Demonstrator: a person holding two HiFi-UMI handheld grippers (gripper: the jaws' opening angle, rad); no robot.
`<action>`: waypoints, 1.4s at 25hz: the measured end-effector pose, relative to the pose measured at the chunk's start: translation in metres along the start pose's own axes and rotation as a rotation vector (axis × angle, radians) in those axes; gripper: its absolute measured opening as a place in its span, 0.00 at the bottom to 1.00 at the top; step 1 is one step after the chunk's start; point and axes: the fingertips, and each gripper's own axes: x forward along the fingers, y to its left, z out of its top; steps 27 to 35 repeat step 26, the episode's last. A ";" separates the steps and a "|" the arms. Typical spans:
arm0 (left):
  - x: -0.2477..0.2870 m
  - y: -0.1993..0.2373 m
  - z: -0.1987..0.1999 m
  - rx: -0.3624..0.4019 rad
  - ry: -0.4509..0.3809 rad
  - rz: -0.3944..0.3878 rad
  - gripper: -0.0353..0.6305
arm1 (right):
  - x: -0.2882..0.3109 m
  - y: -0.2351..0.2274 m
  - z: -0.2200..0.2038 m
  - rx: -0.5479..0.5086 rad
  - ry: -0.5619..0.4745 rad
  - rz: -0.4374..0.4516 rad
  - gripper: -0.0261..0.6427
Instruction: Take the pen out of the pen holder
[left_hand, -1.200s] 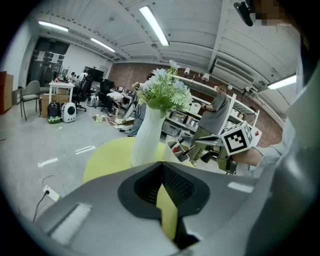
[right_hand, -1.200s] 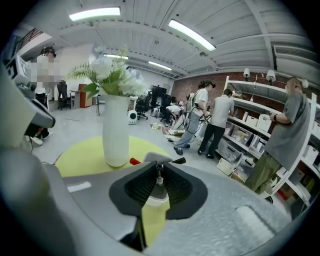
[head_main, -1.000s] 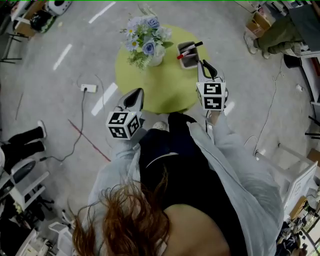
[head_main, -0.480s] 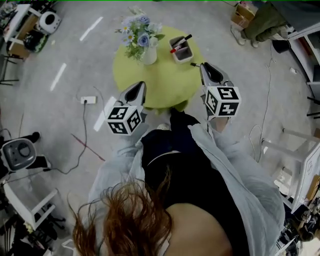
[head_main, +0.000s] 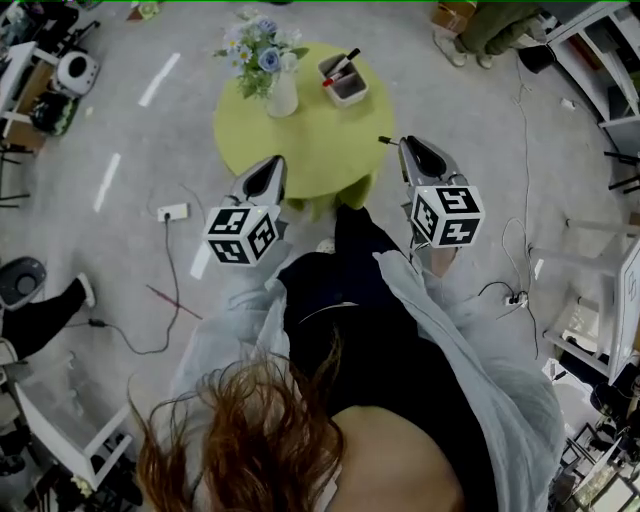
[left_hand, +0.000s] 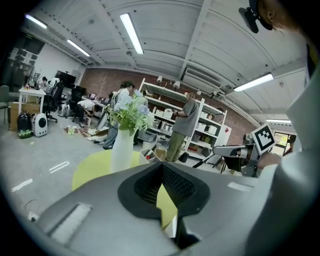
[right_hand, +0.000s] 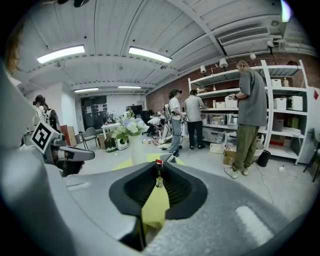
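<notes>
While the right tongs (head_main: 402, 143) pinch a pen (right_hand: 159, 163) between nearly closed tips, they hover over the near edge of the green counter (head_main: 300, 150), well apart from the pen holder (head_main: 347, 90). A second pen (head_main: 338, 68) leans in that holder, near a flower vase (head_main: 281, 98). Over the counter's near left edge, the left tongs (head_main: 276, 162) are closed together and empty.

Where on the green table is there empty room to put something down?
The near half of the green table is bare, in front of the vase and the pen holder. The far edge is crowded: vase left, pen holder right.
</notes>
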 end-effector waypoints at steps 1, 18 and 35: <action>-0.002 -0.002 -0.003 0.003 0.005 -0.009 0.08 | -0.006 0.001 -0.005 0.004 0.002 -0.010 0.10; -0.021 -0.016 -0.030 -0.003 0.023 -0.040 0.08 | -0.044 0.011 -0.035 0.054 0.015 -0.042 0.10; -0.020 -0.023 -0.025 0.023 0.015 -0.041 0.08 | -0.050 0.005 -0.033 0.049 0.002 -0.047 0.10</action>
